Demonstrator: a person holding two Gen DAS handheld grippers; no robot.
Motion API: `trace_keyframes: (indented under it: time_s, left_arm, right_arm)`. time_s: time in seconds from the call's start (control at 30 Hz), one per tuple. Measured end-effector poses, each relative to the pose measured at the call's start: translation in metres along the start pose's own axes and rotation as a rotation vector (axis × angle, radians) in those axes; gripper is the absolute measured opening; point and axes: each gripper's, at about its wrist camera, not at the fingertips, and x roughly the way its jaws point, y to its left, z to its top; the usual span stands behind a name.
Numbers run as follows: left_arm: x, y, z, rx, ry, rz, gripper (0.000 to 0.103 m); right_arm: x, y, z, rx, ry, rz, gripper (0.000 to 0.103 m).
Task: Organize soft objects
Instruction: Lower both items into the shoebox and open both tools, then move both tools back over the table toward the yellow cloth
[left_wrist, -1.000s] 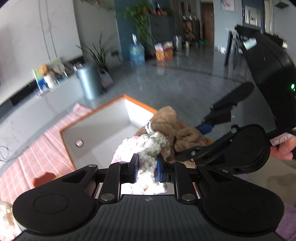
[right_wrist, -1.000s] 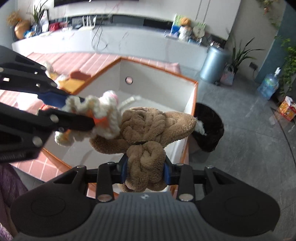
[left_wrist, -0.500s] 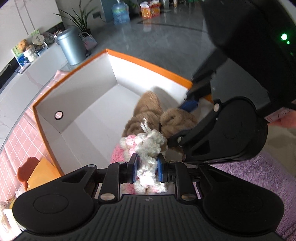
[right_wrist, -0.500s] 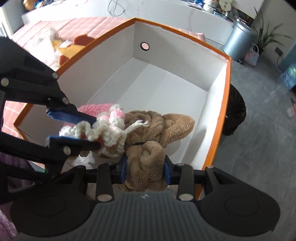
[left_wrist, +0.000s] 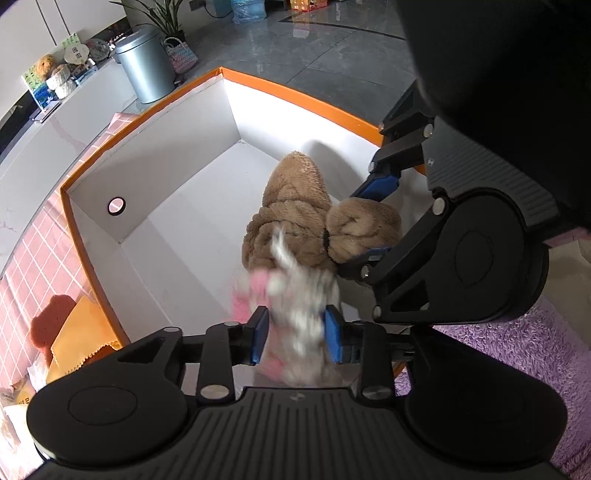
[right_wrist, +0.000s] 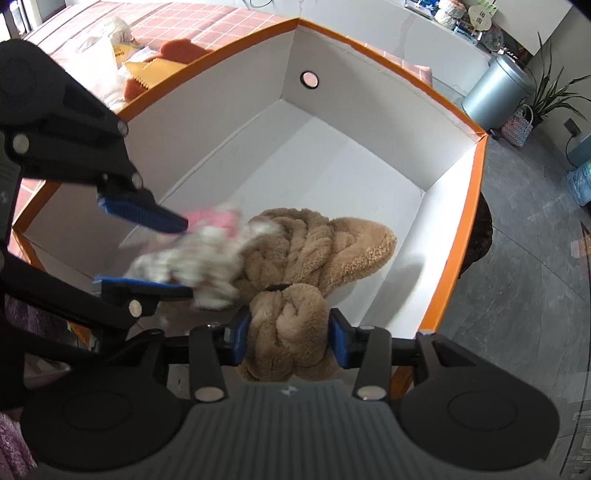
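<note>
Over the orange-rimmed box (right_wrist: 476, 206), left claw (left_wrist: 295, 334) spread around a blurred pink-white knit (left_wrist: 295, 295) (grip unclear); right claw (right_wrist: 288, 338) clamps the brown plush (right_wrist: 291, 332).

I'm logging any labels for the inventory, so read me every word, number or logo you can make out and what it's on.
None can be read.
Small pale mark on the left tongs' black body: too small.
Card with dark squares on the far counter: too blurred.
Yellow packet beside the box: dark print, illegible.

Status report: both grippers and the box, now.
Left gripper open around blurred white-pink knit. Right gripper shut on brown plush. Both over the orange-rimmed box. Nothing in the way.
</note>
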Motion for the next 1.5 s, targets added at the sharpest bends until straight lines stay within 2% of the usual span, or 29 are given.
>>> trace_keyframes:
  time_s: [0.13,0.2,0.27,0.33,0.37,0.57,0.7,1.03,1.3,1.4,1.5]
  left_arm:
    - [-0.001,0.006,-0.001,-0.035,-0.011,-0.009,0.077]
    - [0.0,0.009,-0.001,-0.054,-0.014,-0.007,0.08]
    - [0.0,0.01,-0.001,-0.06,-0.013,-0.009,0.081]
    - [-0.001,0.012,-0.002,-0.07,-0.017,-0.004,0.085]
    - [-0.002,0.012,-0.002,-0.075,-0.02,-0.001,0.087]
    - [-0.011,0.018,-0.008,-0.102,-0.054,0.01,0.087]
    - [-0.022,0.022,-0.01,-0.128,-0.086,0.016,0.087]
    - [-0.055,0.029,-0.019,-0.211,-0.231,0.032,0.087]
    - [-0.082,0.036,-0.038,-0.313,-0.385,0.031,0.087]
    - [-0.092,0.038,-0.048,-0.354,-0.446,0.059,0.086]
    - [-0.101,0.04,-0.061,-0.389,-0.517,0.097,0.085]
  right_arm:
    - [-0.001,-0.001,-0.002,-0.006,0.004,-0.012,0.049]
    - [-0.003,-0.001,-0.003,-0.011,0.0,-0.017,0.049]
    - [-0.006,0.0,-0.003,-0.026,-0.004,-0.035,0.054]
    - [-0.009,0.002,-0.002,-0.041,-0.015,-0.063,0.063]
    - [-0.012,0.001,-0.002,-0.046,-0.019,-0.066,0.063]
    - [-0.025,0.004,-0.002,-0.073,-0.042,-0.1,0.066]
    - [-0.035,0.001,-0.004,-0.057,-0.067,-0.106,0.072]
    - [-0.059,-0.001,-0.015,0.041,-0.163,-0.118,0.078]
    - [-0.082,0.009,-0.028,0.171,-0.361,-0.14,0.078]
    - [-0.089,0.017,-0.03,0.223,-0.44,-0.135,0.078]
    - [-0.094,0.029,-0.031,0.26,-0.512,-0.131,0.083]
